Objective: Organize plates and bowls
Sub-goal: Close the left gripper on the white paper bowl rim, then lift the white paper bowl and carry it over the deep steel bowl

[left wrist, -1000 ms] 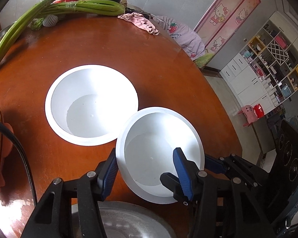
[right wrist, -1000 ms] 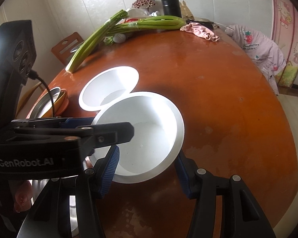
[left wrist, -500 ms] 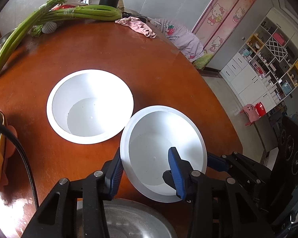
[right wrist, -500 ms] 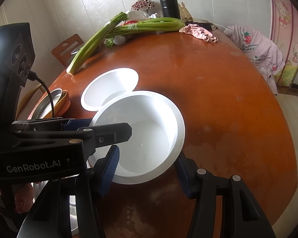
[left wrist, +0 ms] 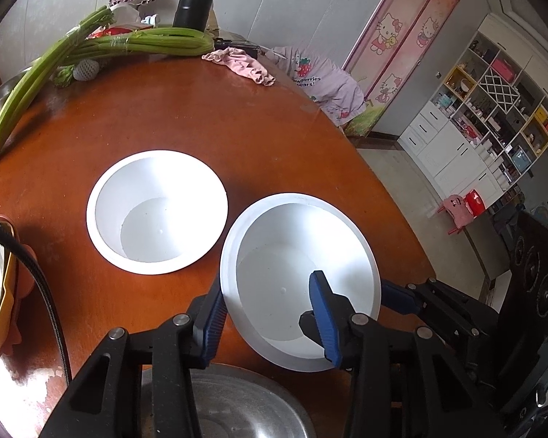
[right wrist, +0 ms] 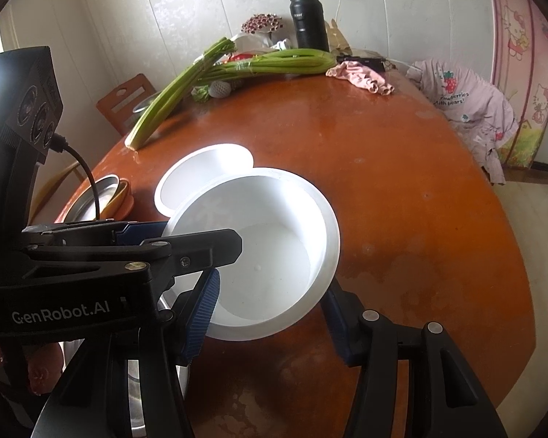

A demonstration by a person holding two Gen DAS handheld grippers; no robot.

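Round, glossy reddish-brown worktop (left wrist: 292,138), filling most of both views. Pale pink garment (right wrist: 467,98) with a strawberry print, draped just past the far right edge. Long bundles of green stalks (left wrist: 146,42) lying across the far side, one bundle trailing toward the left edge.

Two white bowls, both mouth up, near the front edge. Far white bowl (left wrist: 157,211) resting flat on the wood, empty. Near white bowl (left wrist: 299,241), also empty and slightly tilted, just beside the far one. From the right wrist view, near rim overlapping the far bowl's rim; contact between the two not clear.

Left gripper (left wrist: 266,288) at the near bowl's left side, jaws just closed in and pinching the wall: one blue pad outside under the rim, the other inside against the inner wall. Right gripper (right wrist: 270,288) straddling the same bowl from the front, jaws clamped on its outside, one pad on each side below the rim.

Shallow metal dish (left wrist: 237,408) directly below the left gripper at the front edge. Stack of a metal plate and orange dishes (right wrist: 102,197) at the left edge. Black flask (right wrist: 308,22) upright at the far side, behind the stalks. Crumpled pink cloth (right wrist: 361,76) just beside the stalk ends.
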